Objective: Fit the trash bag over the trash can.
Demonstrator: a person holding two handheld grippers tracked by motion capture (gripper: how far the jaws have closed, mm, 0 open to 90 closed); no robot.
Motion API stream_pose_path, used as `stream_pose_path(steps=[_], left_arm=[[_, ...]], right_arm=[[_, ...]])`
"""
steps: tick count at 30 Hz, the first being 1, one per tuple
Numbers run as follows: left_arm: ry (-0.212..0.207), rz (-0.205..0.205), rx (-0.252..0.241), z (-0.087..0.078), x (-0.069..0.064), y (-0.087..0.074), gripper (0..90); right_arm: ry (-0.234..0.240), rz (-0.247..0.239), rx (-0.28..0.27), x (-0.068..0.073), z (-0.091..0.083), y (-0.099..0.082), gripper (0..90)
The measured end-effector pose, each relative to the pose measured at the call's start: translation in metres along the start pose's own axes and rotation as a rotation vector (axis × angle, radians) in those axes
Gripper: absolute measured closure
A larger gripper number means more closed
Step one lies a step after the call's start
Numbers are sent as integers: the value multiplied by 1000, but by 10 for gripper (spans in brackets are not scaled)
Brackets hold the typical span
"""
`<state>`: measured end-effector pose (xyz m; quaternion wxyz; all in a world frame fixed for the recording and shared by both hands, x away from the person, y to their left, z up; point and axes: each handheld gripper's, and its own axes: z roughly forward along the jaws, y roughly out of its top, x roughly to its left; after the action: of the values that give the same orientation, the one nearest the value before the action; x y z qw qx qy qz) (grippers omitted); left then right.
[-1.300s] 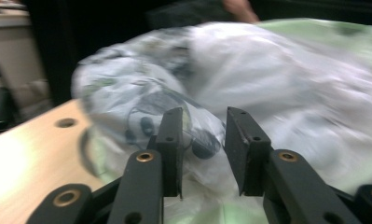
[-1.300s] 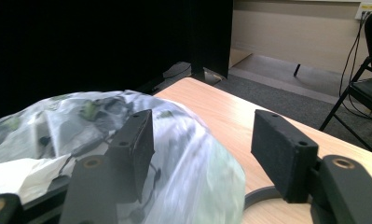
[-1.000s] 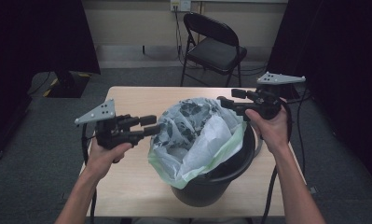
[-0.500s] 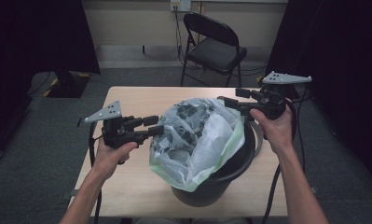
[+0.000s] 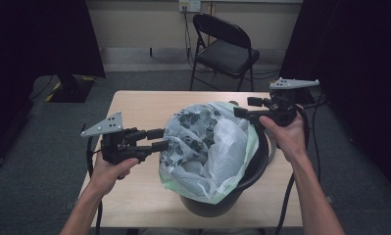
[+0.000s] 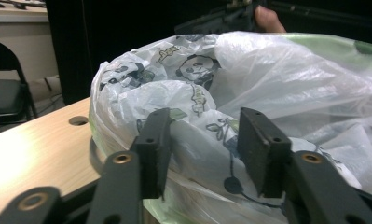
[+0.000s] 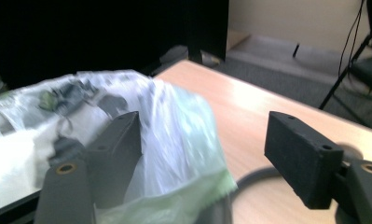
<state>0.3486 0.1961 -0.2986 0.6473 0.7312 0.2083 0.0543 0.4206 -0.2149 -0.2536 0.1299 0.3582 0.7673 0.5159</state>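
A black bin (image 5: 262, 161) stands on the wooden table (image 5: 144, 107), lined with a thin white-green bag (image 5: 207, 147) printed with pandas. My left gripper (image 5: 158, 139) is against the bag's left side. In the left gripper view the bag (image 6: 197, 93) bulges between its jaws (image 6: 204, 144), which have just been opening and do not pinch it. My right gripper (image 5: 244, 106) hovers at the bin's far right rim. Its jaws (image 7: 207, 144) have just been opening. They stand wide, and the bag's green edge (image 7: 174, 196) lies loose beside the left one.
A black folding chair (image 5: 225, 49) stands beyond the table's far edge, with cables on the floor behind it. Dark curtains close both sides. Bare tabletop lies left of the bin and behind it.
My left gripper has come a little lower and nearer. The bag has slumped leftward and down over the bin's near rim. My right gripper's jaws stand wider, with the bag edge slack.
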Motion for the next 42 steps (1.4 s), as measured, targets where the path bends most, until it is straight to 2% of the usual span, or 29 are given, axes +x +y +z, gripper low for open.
stream_pose_path(steps=[3,4,5,7,10,11,12,13,18,20,26,29,31,32,34,36,37,38,40,42], left_arm=[[0,1,2,0,0,0,540],[1,4,6,0,-1,1,540],[6,6,9,0,-1,1,541],[9,9,9,0,-1,2,543],[11,1,-1,1,2,1,544],[11,-2,-5,1,3,0,544],[12,-5,-10,1,4,0,544],[12,-9,-14,2,5,0,544],[16,-18,-20,5,7,-1,552],[17,-16,-18,5,7,0,552],[15,-16,-19,5,7,0,559],[15,-11,-17,5,8,0,559],[19,-13,-21,6,8,0,559],[19,-13,-22,6,9,1,556],[22,-12,-29,7,10,2,554],[23,-19,-39,8,12,4,548],[28,-21,-38,9,13,5,545],[38,-20,-37,10,14,7,542],[44,-20,-42,13,18,10,542],[53,-28,-52,16,23,13,549]], right_arm=[[18,5,34,-4,5,-7,250],[19,5,38,-4,6,-9,317],[28,1,35,-4,7,-10,482],[49,-9,19,-2,8,-9,619],[1,-29,-2,0,6,-6,802],[-8,-34,-13,-1,4,-5,833],[-4,-29,-33,-2,2,-4,900],[11,-22,-50,-3,0,-4,900],[-31,-6,-51,-11,1,-9,900],[-27,15,-58,-18,1,-14,900],[-19,44,-34,-31,12,-36,900],[-28,58,8,-38,21,-50,900],[9,74,20,-41,27,-58,900],[-3,73,34,-41,30,-62,900],[3,58,59,-40,35,-66,900],[-31,59,36,-41,34,-65,900],[-46,60,22,-42,32,-63,834],[-61,75,7,-44,29,-60,732],[-95,87,-12,-45,23,-55,614],[-119,102,-33,-46,17,-49,567]])
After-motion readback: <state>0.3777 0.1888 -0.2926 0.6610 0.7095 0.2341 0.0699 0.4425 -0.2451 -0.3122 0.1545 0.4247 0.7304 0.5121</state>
